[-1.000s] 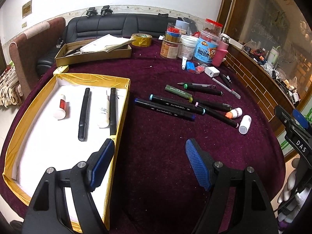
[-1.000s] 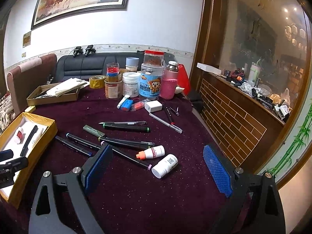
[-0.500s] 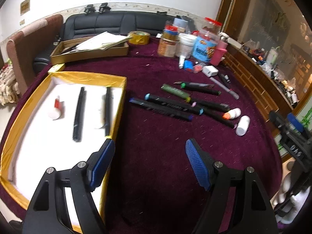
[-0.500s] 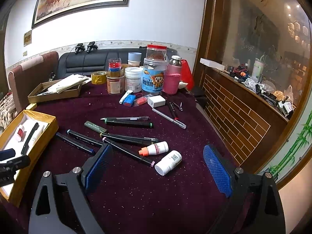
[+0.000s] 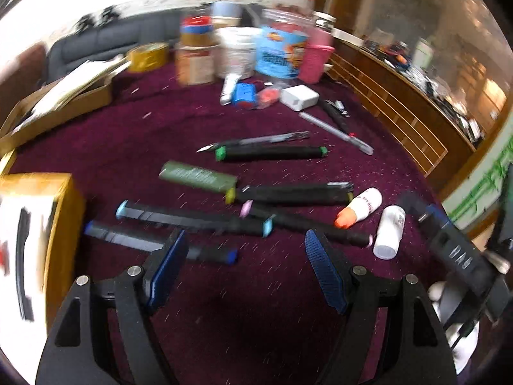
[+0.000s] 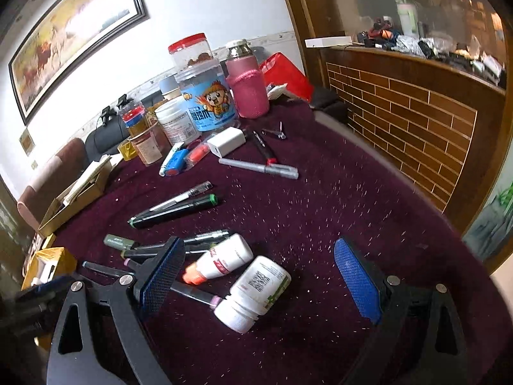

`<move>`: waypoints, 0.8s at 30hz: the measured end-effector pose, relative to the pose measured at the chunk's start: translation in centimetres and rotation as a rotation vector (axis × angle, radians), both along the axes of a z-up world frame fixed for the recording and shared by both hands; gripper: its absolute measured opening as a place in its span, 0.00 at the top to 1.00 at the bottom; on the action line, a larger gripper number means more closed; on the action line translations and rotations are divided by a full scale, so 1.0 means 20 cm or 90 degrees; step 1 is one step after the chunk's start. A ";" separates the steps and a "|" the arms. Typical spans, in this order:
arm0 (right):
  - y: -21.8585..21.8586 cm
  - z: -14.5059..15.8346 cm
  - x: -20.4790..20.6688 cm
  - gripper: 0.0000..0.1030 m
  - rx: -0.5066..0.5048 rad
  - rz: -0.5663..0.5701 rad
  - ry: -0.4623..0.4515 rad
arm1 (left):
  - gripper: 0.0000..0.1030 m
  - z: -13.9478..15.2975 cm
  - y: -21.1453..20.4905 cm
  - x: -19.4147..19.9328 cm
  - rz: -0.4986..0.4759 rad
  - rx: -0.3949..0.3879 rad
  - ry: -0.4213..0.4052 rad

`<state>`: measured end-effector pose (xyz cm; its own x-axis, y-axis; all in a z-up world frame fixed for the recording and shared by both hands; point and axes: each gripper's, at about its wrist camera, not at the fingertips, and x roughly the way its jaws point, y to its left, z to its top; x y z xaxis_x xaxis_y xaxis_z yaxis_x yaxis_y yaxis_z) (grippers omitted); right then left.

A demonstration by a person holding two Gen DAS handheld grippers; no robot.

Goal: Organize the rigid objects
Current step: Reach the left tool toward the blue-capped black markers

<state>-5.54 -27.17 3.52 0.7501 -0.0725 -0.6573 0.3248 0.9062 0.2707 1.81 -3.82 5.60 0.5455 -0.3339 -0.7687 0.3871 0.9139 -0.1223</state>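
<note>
Brightness: we see even indoor light, with the white wall (image 6: 205,9) blown out near the top in both views
Blur, left wrist view: we find strong motion smear; the jars (image 5: 275,51) at the table's far edge and the yellow box (image 5: 61,224) at its left edge are streaked, labels unreadable
Sharpness, right wrist view: we read it far crisper; the white bottle (image 6: 256,288) shows its printed code
Glare: we note reflections on the framed painting (image 6: 73,32) and the glass panel (image 6: 433,6)
Shadows: soft and faint on the maroon tablecloth (image 6: 320,208)
Distortion: we see fisheye bending, with dark vignette at every corner
</note>
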 end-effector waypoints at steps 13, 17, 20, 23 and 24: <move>-0.03 -0.05 0.01 0.11 0.036 0.019 0.008 | 0.39 -0.20 -0.18 0.08 -0.157 0.136 0.008; -0.02 -0.06 0.02 0.11 0.029 0.020 0.015 | 0.82 -0.19 -0.13 -0.03 -0.203 0.102 0.048; -0.02 -0.06 0.02 0.11 0.031 0.021 0.020 | 0.82 -0.14 -0.01 -0.13 -0.204 0.073 0.059; -0.03 -0.07 0.02 0.11 0.035 0.020 0.023 | 0.80 -0.05 0.17 -0.20 -0.149 0.002 0.056; -0.03 -0.07 0.02 0.11 0.036 0.020 0.023 | 0.78 -0.02 0.22 -0.20 -0.120 -0.006 0.051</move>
<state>-5.07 -27.71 2.09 0.7267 -0.0106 -0.6869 0.3064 0.8999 0.3102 -2.16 0.51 5.12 0.4097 -0.4318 -0.8035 0.5402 0.8247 -0.1678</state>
